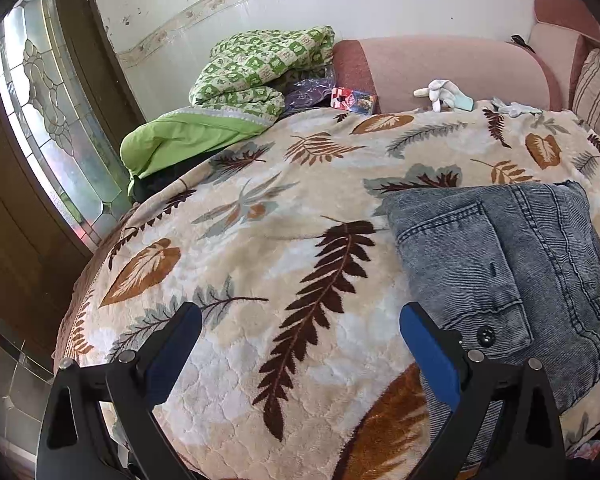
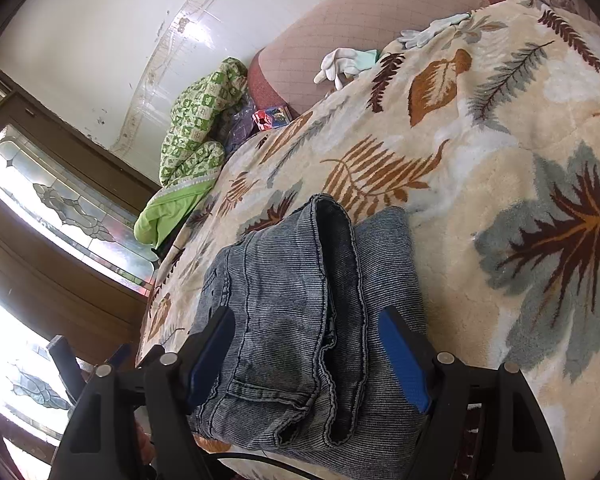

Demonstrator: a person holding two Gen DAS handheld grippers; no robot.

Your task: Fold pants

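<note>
The grey-blue denim pants (image 1: 504, 264) lie folded into a compact stack on the leaf-patterned blanket (image 1: 284, 216). In the left wrist view they sit at the right, back pocket up. My left gripper (image 1: 300, 320) is open and empty over the blanket, just left of the pants; its right finger overlaps the pants' edge. In the right wrist view the pants (image 2: 300, 312) lie between the spread blue fingers of my right gripper (image 2: 308, 332), which is open and straddles the stack near the blanket's (image 2: 480, 152) front edge without closing on it.
A green checked quilt (image 1: 256, 68) and a lime-green cloth (image 1: 180, 140) are piled at the back left. White gloves (image 1: 444, 94) and a small colourful box (image 1: 354, 100) lie by the pink headboard (image 1: 440, 68). A glass door (image 1: 48, 112) stands at the left.
</note>
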